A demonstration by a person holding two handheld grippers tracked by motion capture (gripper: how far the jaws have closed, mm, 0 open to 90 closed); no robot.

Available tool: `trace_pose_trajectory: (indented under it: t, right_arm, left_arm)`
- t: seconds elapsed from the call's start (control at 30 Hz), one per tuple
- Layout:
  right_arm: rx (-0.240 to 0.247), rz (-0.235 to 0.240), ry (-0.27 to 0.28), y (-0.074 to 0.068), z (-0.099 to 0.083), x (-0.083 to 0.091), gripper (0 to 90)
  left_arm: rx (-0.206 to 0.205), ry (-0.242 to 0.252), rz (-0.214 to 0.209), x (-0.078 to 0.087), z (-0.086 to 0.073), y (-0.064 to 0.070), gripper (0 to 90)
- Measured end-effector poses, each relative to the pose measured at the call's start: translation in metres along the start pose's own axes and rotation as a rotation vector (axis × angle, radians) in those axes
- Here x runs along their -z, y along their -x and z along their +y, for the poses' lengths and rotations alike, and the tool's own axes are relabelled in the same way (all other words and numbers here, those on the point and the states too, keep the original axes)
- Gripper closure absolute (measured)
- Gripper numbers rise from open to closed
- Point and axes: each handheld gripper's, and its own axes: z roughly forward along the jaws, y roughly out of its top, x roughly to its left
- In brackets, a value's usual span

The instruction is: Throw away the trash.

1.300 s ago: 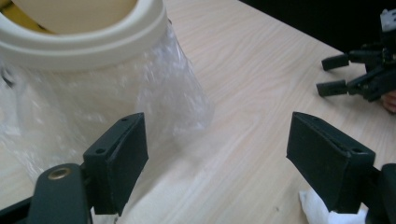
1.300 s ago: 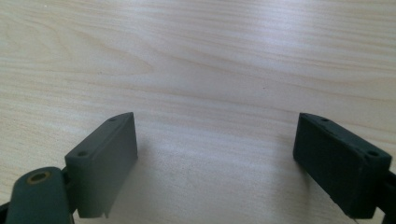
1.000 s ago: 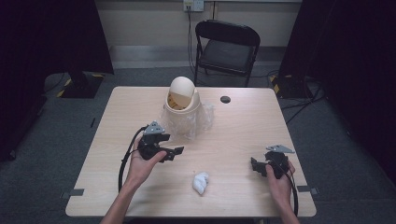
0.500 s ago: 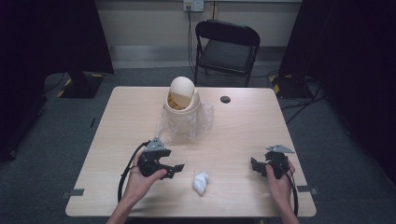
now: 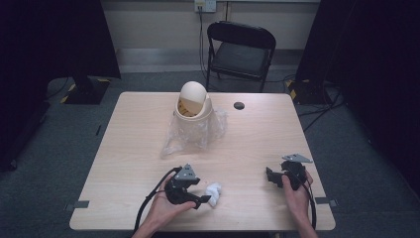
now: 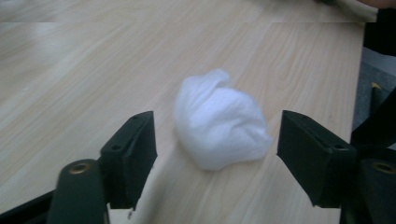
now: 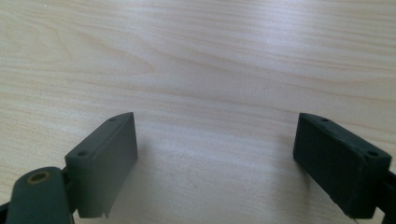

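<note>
A white crumpled wad [image 5: 214, 193] lies on the wooden table [image 5: 129, 139] near its front edge. My left gripper [image 5: 202, 191] is down at the wad's left side and open. In the left gripper view the wad [image 6: 219, 121] sits between the two spread jaws of the left gripper [image 6: 217, 154], and neither jaw touches it. My right gripper [image 5: 270, 177] rests near the front right of the table, open. Bare wood shows between the jaws of the right gripper [image 7: 217, 154].
A cream bin with a swing lid [image 5: 193, 106] and a clear plastic liner [image 5: 185, 136] stands at the middle back. A small black disc [image 5: 239, 105] lies to its right. A black folding chair [image 5: 241, 49] stands behind the table.
My left gripper has moved toward the front edge and to the right, and its open jaws now flank the white wad. The right gripper has stayed put.
</note>
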Motion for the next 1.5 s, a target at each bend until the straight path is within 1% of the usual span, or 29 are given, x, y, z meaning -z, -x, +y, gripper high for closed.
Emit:
trace_pose_trajectory:
  t: [0.07, 0.13, 0.17, 0.2, 0.27, 0.3, 0.37, 0.43, 0.47, 0.53, 0.57, 0.63, 0.67, 0.73, 0.77, 0.87, 0.9, 0.97, 1.03, 1.07, 1.1, 1.17, 1.2, 1.23, 1.3, 1.33, 1.37, 1.47, 1.5]
  right_arm:
    - [0.0, -0.001, 0.0, 0.0, 0.0, 0.0, 13.0]
    - [0.001, 0.0, 0.0, 0.0, 0.0, 0.0, 13.0]
    - [0.001, -0.001, 0.0, 0.0, 0.0, 0.0, 13.0]
    - [0.001, -0.001, 0.0, 0.0, 0.0, 0.0, 12.9]
    - [0.001, 0.0, 0.0, 0.0, 0.0, 0.0, 12.9]
    - [0.001, 0.0, 0.0, 0.0, 0.0, 0.0, 12.9]
    - [0.001, 0.0, 0.0, 0.0, 0.0, 0.0, 12.9]
    - [0.001, 0.0, 0.0, 0.0, 0.0, 0.0, 13.0]
    - [0.001, -0.001, 0.0, 0.0, 0.0, 0.0, 13.0]
    - [0.001, 0.0, 0.0, 0.0, 0.0, 0.0, 12.9]
    - [0.001, 0.0, 0.0, 0.0, 0.0, 0.0, 13.0]
    - [0.0, 0.0, 0.0, 0.0, 0.0, 0.0, 12.9]
    - [0.003, 0.0, 0.0, 0.0, 0.0, 0.0, 12.9]
    - [0.002, 0.0, 0.0, 0.0, 0.0, 0.0, 12.9]
    - [0.003, 0.001, -0.001, 0.0, 0.0, 0.0, 12.9]
    - [0.002, 0.001, -0.001, 0.0, 0.0, 0.0, 12.9]
    - [0.003, 0.001, -0.001, 0.0, 0.0, 0.0, 12.9]
    - [0.001, 0.001, 0.001, 0.0, 0.0, 0.0, 12.9]
    - [0.003, 0.001, -0.001, 0.0, 0.0, 0.0, 12.9]
    - [0.003, 0.001, -0.001, 0.0, 0.0, 0.0, 12.9]
    - [0.003, 0.001, -0.001, 0.0, 0.0, 0.0, 12.9]
    - [0.004, 0.001, 0.0, 0.0, 0.0, 0.0, 12.9]
    - [0.0, 0.001, 0.0, 0.0, 0.0, 0.0, 12.9]
    - [0.003, 0.001, 0.0, 0.0, 0.0, 0.0, 12.9]
    - [0.0, 0.001, 0.0, 0.0, 0.0, 0.0, 12.9]
    - [0.003, 0.001, -0.001, 0.0, 0.0, 0.0, 12.9]
    - [0.001, 0.001, 0.0, 0.0, 0.0, 0.0, 12.9]
    - [0.0, 0.0, 0.0, 0.0, 0.0, 0.0, 12.9]
    - [0.001, -0.001, 0.0, 0.0, 0.0, 0.0, 13.0]
  left_arm:
    - [-0.018, -0.001, 0.01, -0.004, 0.001, 0.002, 32.0]
    - [-0.005, -0.003, 0.002, -0.009, 0.003, 0.002, 32.9]
    - [-0.007, -0.014, -0.001, -0.011, 0.003, 0.002, 34.0]
    - [-0.016, -0.011, -0.002, -0.014, 0.003, 0.003, 34.1]
    - [-0.012, -0.022, -0.016, -0.02, 0.005, 0.005, 35.4]
    - [-0.022, -0.029, -0.009, -0.023, 0.006, 0.007, 35.5]
    - [-0.079, -0.076, 0.03, -0.027, 0.006, 0.011, 35.8]
    - [-0.086, -0.084, 0.035, -0.03, 0.004, 0.013, 36.2]
    - [-0.098, -0.108, 0.041, -0.029, 0.005, 0.013, 37.0]
    - [-0.096, -0.096, 0.049, -0.03, 0.004, 0.013, 39.5]
    - [-0.091, -0.089, 0.043, -0.031, 0.004, 0.013, 40.9]
    - [-0.111, -0.109, 0.05, -0.033, 0.003, 0.012, 42.2]
    - [-0.112, -0.12, 0.042, -0.033, 0.002, 0.011, 42.3]
    - [-0.108, -0.121, 0.047, -0.035, 0.001, 0.011, 43.1]
    - [-0.098, -0.118, 0.039, -0.036, 0.0, 0.01, 43.3]
    - [-0.118, -0.126, 0.052, -0.035, -0.002, 0.009, 46.7]
    - [-0.113, -0.111, 0.055, -0.035, -0.003, 0.01, 47.3]
    - [-0.131, -0.115, 0.072, -0.034, -0.003, 0.01, 52.7]
    - [-0.135, -0.115, 0.084, -0.033, -0.004, 0.01, 56.3]
    - [-0.135, -0.112, 0.085, -0.032, -0.004, 0.009, 62.9]
    - [-0.126, -0.112, 0.084, -0.032, -0.004, 0.008, 62.9]
    - [-0.106, -0.096, 0.078, -0.031, -0.006, 0.005, 67.4]
    - [-0.096, -0.099, 0.068, -0.029, -0.006, 0.004, 68.7]
    - [-0.086, -0.09, 0.061, -0.028, -0.007, 0.002, 70.0]
    - [-0.06, -0.076, 0.051, -0.028, -0.009, 0.0, 71.4]
    - [-0.06, -0.086, 0.05, -0.027, -0.008, -0.001, 71.7]
    - [-0.056, -0.073, 0.043, -0.027, -0.009, -0.002, 72.0]
    - [-0.054, -0.074, 0.043, -0.025, -0.009, -0.003, 72.8]
    - [-0.044, -0.053, 0.038, -0.026, -0.009, -0.003, 72.9]
